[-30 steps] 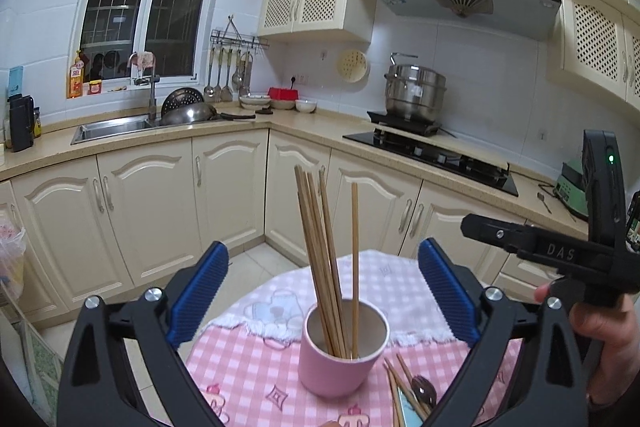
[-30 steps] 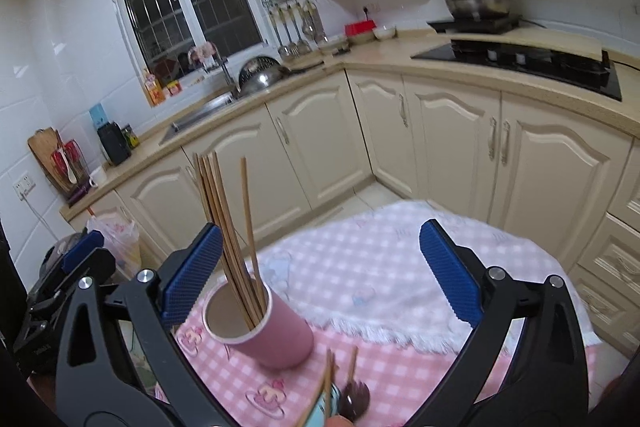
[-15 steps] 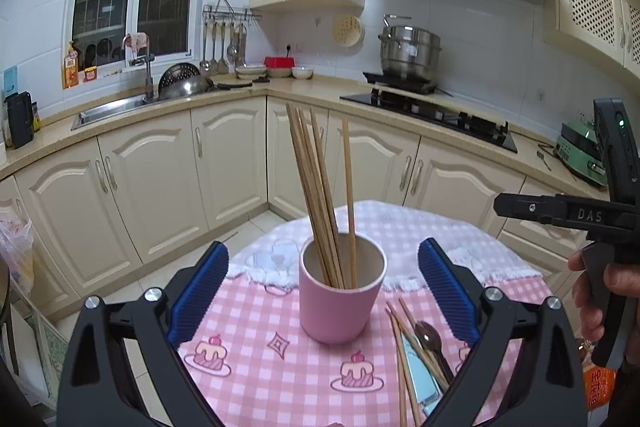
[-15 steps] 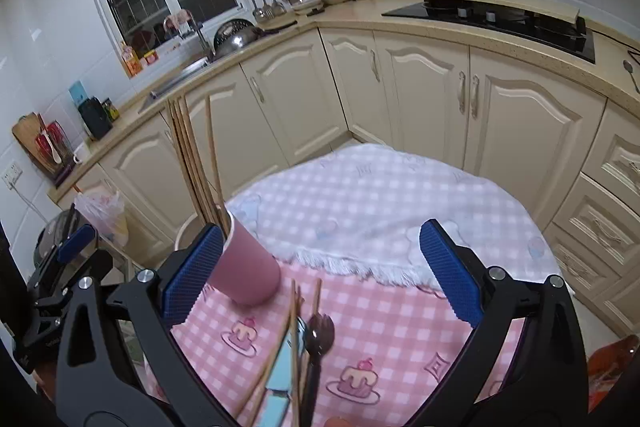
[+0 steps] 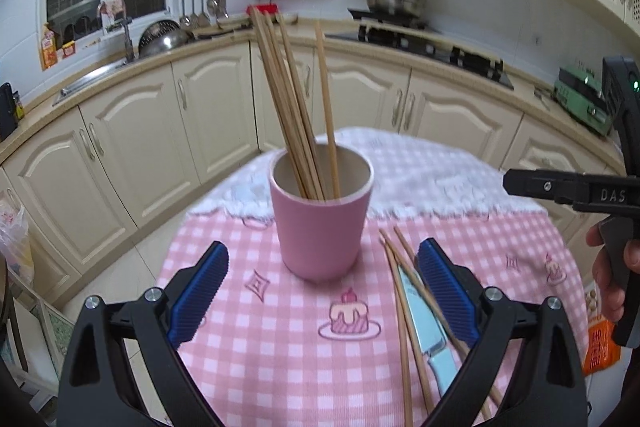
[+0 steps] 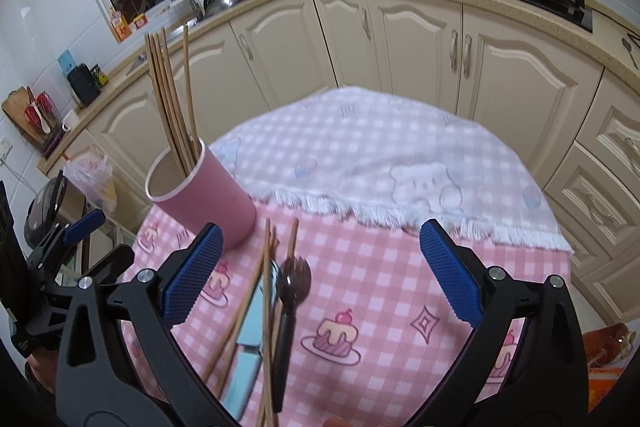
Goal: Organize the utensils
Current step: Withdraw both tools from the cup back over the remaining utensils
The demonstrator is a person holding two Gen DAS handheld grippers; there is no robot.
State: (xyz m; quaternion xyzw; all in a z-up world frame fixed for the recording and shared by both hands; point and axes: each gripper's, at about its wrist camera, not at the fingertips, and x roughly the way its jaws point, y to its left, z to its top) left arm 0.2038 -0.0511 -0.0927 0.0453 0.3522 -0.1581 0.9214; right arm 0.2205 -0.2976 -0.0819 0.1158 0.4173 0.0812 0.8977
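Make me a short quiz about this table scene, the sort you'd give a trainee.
1. True or false: the pink cup already holds chopsticks.
2. Which is the dark utensil among the loose ones on the tablecloth? A) ladle B) spoon C) whisk
3. Fill in: the knife has a light ____ colour.
4. skipped; three only.

Key: 1 true. 2 B. 3 blue. Both the left gripper and right gripper are open, holding nothing.
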